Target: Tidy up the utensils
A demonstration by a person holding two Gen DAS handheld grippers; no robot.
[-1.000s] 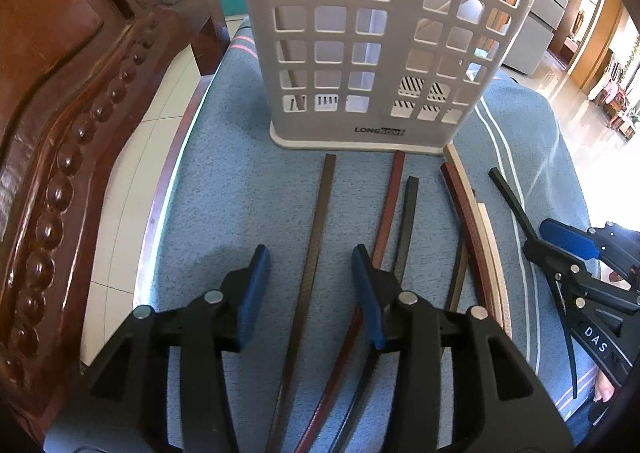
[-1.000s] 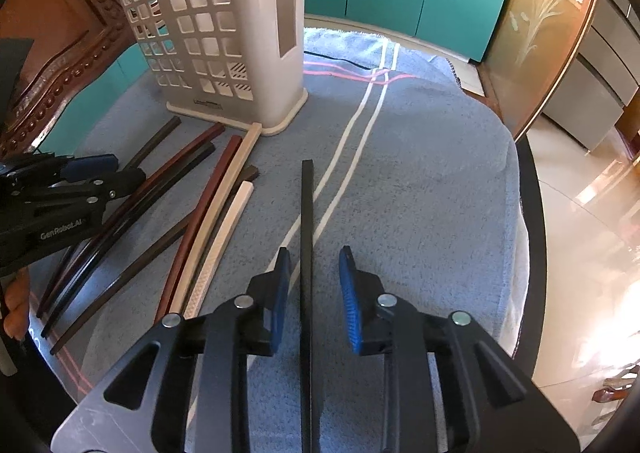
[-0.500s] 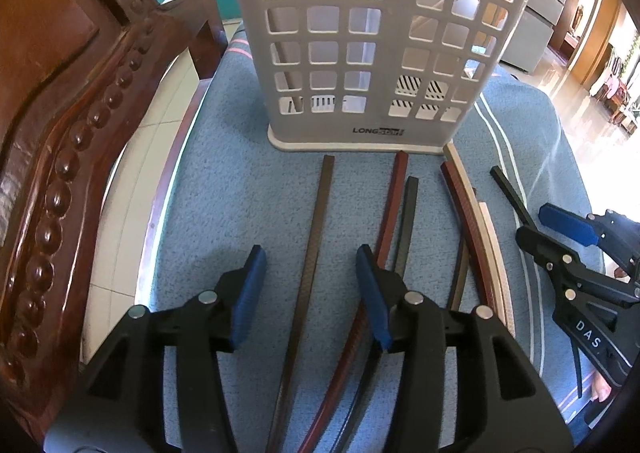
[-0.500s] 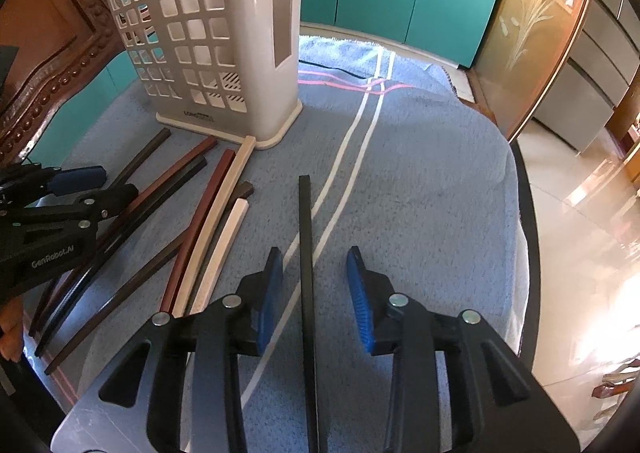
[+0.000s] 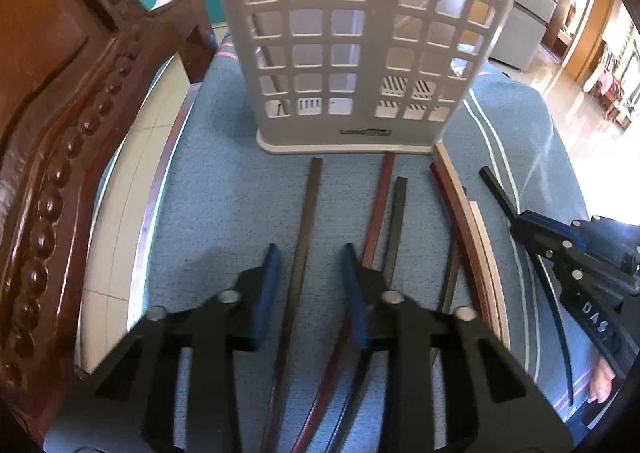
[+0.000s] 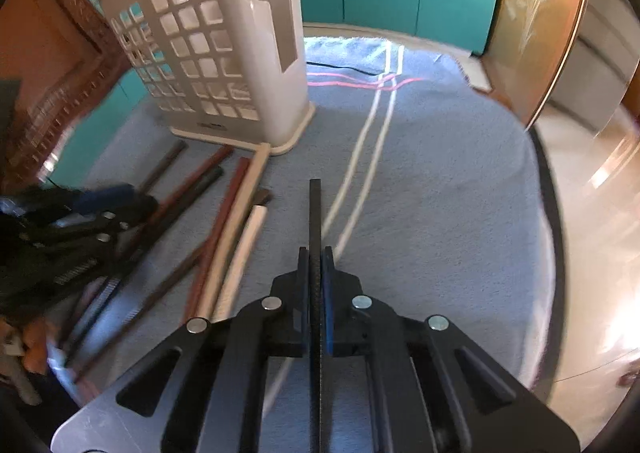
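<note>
On the blue-cloth bench (image 6: pixel 440 181) our right claw (image 6: pixel 315 253) has just squeezed shut on a black chopstick (image 6: pixel 315 209), our left claw (image 5: pixel 310 253) has been closing round a brown chopstick (image 5: pixel 308 213) without pinching it, and the white holder (image 6: pixel 256 65) looks empty.

The right gripper (image 6: pixel 316 253) clamps a long black square-section chopstick (image 6: pixel 315 213), its blue pads pressed against both sides. To the left, brown, red and cream chopsticks (image 6: pixel 236 213) lie on the blue towel-covered table (image 6: pixel 440 193). A white perforated plastic utensil holder (image 6: pixel 224 65) stands far left.
</note>
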